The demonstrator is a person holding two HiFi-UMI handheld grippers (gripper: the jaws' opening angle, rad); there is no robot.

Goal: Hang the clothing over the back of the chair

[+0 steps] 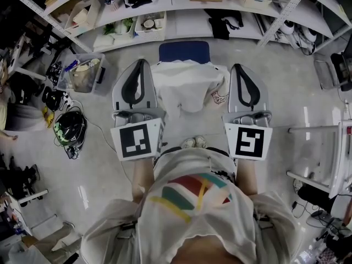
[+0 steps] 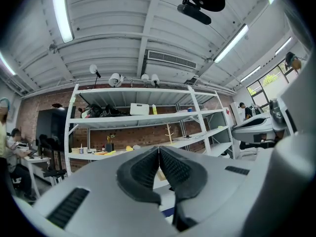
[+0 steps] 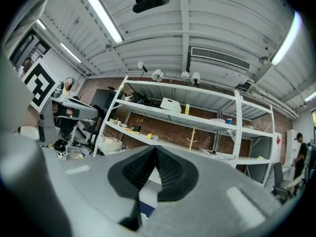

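Note:
In the head view a white piece of clothing (image 1: 184, 87) lies spread on the seat of a chair with a blue back (image 1: 184, 51), straight ahead on the floor. My left gripper (image 1: 141, 65) is held level to the left of the clothing and my right gripper (image 1: 240, 69) to its right, both pointing forward, neither touching it. The left gripper view shows the left gripper (image 2: 159, 149) shut, its ribbed pads meeting with nothing between them. In the right gripper view the right gripper (image 3: 155, 147) is likewise shut and empty. Both look toward shelving, with a patch of the blue chair (image 3: 146, 207) below the jaws.
White shelving (image 1: 181, 15) with bins and dark items runs behind the chair. A clear plastic bin (image 1: 83, 75) and a helmet (image 1: 70, 128) sit on the floor at left. A white frame (image 1: 330, 158) stands at right. My shoes (image 1: 195, 142) are just before the chair.

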